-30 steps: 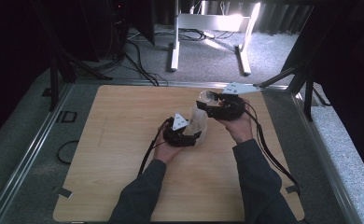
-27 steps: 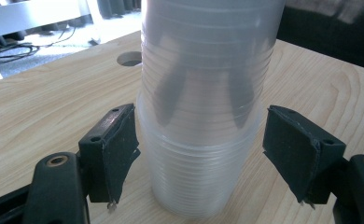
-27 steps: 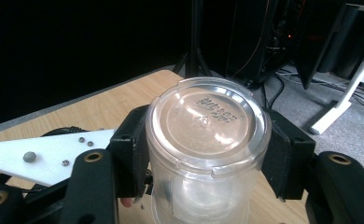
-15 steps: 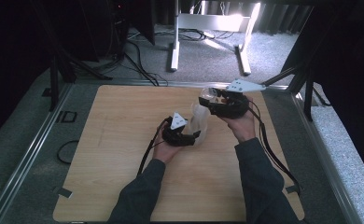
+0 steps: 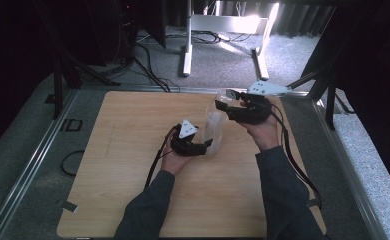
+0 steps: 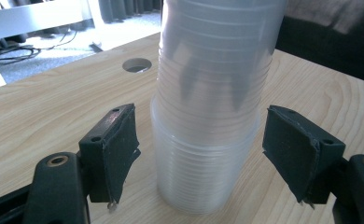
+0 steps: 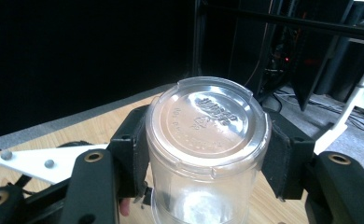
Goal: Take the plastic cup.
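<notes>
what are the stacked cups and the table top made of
The stacked cups look like thin clear plastic, glossy: the table grain shows through their ribbed walls, and the top one, clamped in the right claw, bears embossed lettering on its base. The table top looks like light wood or wood-look laminate, matte with visible grain; which, I cannot tell.

A stack of clear ribbed plastic cups (image 6: 203,154) stands upside down on the light wooden tabletop (image 5: 128,145), near its middle, rims down. A single clear plastic cup (image 7: 208,140), also inverted, is raised at the top of the stack, its embossed round base facing up and its lower part still sleeved over the cups beneath.
</notes>
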`<action>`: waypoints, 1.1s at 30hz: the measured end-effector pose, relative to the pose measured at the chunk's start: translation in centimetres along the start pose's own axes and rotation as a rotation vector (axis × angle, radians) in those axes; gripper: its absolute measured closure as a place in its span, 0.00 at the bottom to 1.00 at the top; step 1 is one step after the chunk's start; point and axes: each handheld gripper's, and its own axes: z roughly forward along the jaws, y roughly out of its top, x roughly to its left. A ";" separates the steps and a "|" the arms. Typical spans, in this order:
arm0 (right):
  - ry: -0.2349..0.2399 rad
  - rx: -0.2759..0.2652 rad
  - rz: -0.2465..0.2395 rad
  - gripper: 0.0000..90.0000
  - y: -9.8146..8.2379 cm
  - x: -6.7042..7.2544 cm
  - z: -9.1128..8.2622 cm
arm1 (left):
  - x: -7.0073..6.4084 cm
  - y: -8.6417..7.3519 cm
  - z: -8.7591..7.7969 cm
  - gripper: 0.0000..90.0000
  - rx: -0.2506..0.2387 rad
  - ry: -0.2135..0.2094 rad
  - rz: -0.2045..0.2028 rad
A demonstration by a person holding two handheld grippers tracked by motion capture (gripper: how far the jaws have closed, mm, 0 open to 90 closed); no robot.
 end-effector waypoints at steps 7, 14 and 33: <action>-0.004 0.019 0.006 0.46 0.2 0.0 -0.8 | 0.4 0.1 -1.1 0.33 -0.025 -0.027 -0.014; 0.007 0.017 0.014 0.46 0.6 0.0 -2.1 | 1.1 0.4 -2.6 0.37 -0.032 -0.055 -0.030; 0.075 0.087 -0.016 0.46 -0.6 2.6 -2.0 | 1.5 0.2 -6.6 0.37 -0.054 -0.085 -0.019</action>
